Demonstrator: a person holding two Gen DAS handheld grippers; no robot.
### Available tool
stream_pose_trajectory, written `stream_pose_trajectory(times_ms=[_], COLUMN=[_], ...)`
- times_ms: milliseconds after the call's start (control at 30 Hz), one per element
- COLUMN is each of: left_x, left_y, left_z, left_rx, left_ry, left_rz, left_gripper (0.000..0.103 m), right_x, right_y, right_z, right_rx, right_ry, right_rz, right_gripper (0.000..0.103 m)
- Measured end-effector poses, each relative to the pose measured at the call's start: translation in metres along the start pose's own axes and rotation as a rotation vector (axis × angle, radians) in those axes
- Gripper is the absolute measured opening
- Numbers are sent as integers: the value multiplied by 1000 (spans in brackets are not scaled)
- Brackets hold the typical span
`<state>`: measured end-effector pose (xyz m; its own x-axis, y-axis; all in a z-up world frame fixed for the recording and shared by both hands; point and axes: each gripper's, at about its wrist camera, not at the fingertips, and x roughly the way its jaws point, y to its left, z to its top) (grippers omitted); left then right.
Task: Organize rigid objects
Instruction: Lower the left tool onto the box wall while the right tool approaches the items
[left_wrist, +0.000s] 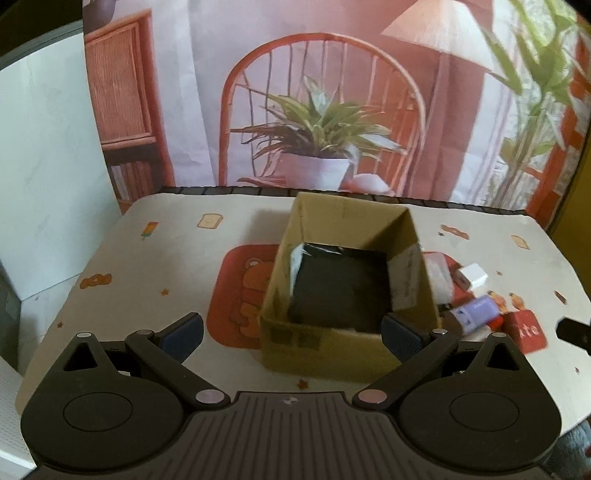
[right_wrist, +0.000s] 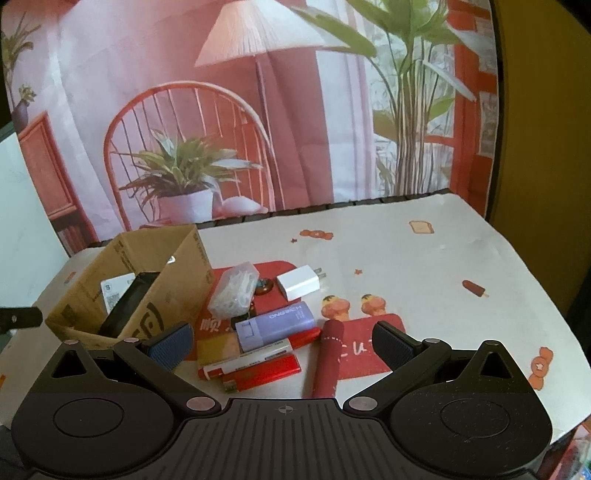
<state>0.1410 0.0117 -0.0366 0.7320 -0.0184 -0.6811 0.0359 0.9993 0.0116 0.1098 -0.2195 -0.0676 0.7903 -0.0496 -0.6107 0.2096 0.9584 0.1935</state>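
Observation:
An open cardboard box (left_wrist: 325, 350) stands mid-table with a flat black item (left_wrist: 340, 288) lying inside it. My left gripper (left_wrist: 291, 336) is open, its fingers spread across the box's near wall and holding nothing. In the right wrist view the box (right_wrist: 177, 291) sits at the left. Beside it lies a pile: a purple case (right_wrist: 275, 325), a white charger plug (right_wrist: 299, 283), a clear plastic box (right_wrist: 234, 290), a red-and-white marker (right_wrist: 258, 354), a red lighter (right_wrist: 262, 374) and a dark red roll (right_wrist: 327, 358). My right gripper (right_wrist: 282, 343) hangs open just above the pile's near side, empty.
A white tablecloth (right_wrist: 424, 266) with cartoon prints covers the table, with red mats under the box and the pile. A printed backdrop of a chair, plant and lamp closes off the far edge. A white panel (left_wrist: 44, 184) stands at the left.

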Motion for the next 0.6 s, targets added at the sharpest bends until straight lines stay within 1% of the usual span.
stream_pose_trajectory(times_ms=[133, 267, 600], left_x=[15, 25, 45], left_y=[5, 7, 10], left_z=[12, 19, 30], left_rx=[-7, -6, -9], left_ry=[11, 23, 54], left_rz=[10, 13, 13], left_gripper=[103, 103, 103], right_x=[13, 23, 44], right_y=[-1, 1, -1], right_z=[5, 9, 25], right_rx=[14, 4, -5], right_ry=[34, 42, 66], right_rz=[7, -35, -72], right_gripper=[103, 103, 103])
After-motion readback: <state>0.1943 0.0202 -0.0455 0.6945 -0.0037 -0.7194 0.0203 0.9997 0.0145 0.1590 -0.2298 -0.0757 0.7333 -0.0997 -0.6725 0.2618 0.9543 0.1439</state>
